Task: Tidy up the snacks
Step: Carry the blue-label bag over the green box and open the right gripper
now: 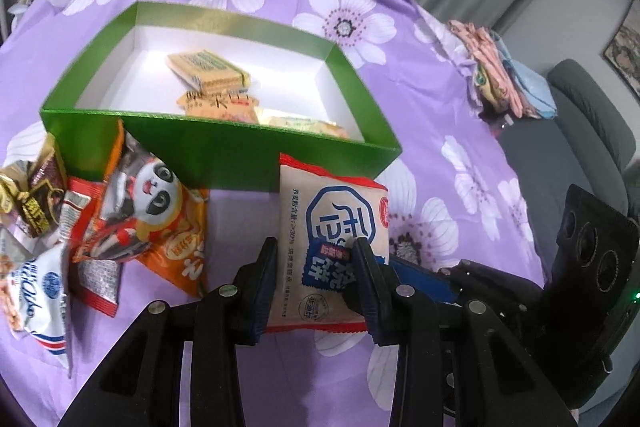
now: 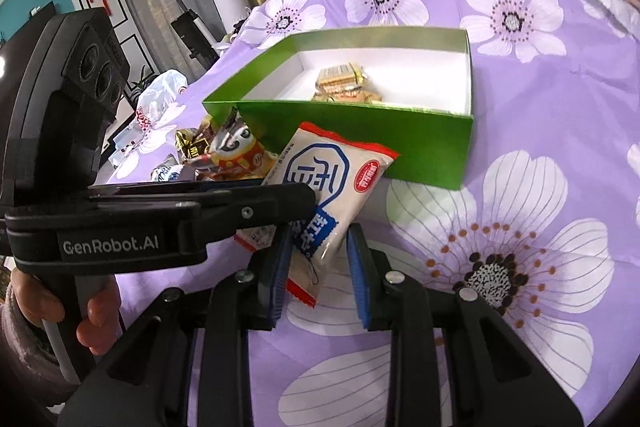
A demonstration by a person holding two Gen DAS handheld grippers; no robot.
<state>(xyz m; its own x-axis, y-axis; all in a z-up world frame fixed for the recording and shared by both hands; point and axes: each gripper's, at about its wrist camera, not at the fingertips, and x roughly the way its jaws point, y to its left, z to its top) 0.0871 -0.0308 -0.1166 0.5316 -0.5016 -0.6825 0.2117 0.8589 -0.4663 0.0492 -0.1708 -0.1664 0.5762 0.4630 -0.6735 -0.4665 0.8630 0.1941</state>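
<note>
Snack packet, white with a blue emblem and red trim (image 1: pixel 332 239), sits just in front of the green box's (image 1: pixel 224 155) near wall, lifted off the purple floral cloth (image 1: pixel 440 75).

Left gripper (image 1: pixel 316 267): jaws closed partway onto the packet's lower half, one finger on each side, pads pressing the wrapper. From the right wrist view the same left gripper (image 2: pixel 312 195) comes in from the left edge of the frame, its tip laid on the packet (image 2: pixel 336 187), a hand (image 2: pixel 92 311) around its handle.

Right gripper (image 2: pixel 320 259): jaws apart, bracketing the packet's bottom corner. Left blue pad (image 2: pixel 280 267) looks to be touching the wrapper; the other pad stands clear of it. Cannot tell that it grips anything.

Green box: open top, white inside, resting on the cloth. Several tan and yellow wrapped snacks (image 1: pixel 208 67) lie on its floor, toward the near wall.

Left of the box's near corner: a loose heap of snacks, including an orange panda bag (image 1: pixel 152 199) leaning against the box wall, a brown-gold packet (image 1: pixel 36 203), and a white-blue packet (image 1: pixel 44 291) nearest the camera.

Far right of the box, at the cloth's edge: a stack of folded fabrics (image 1: pixel 500 67).
</note>
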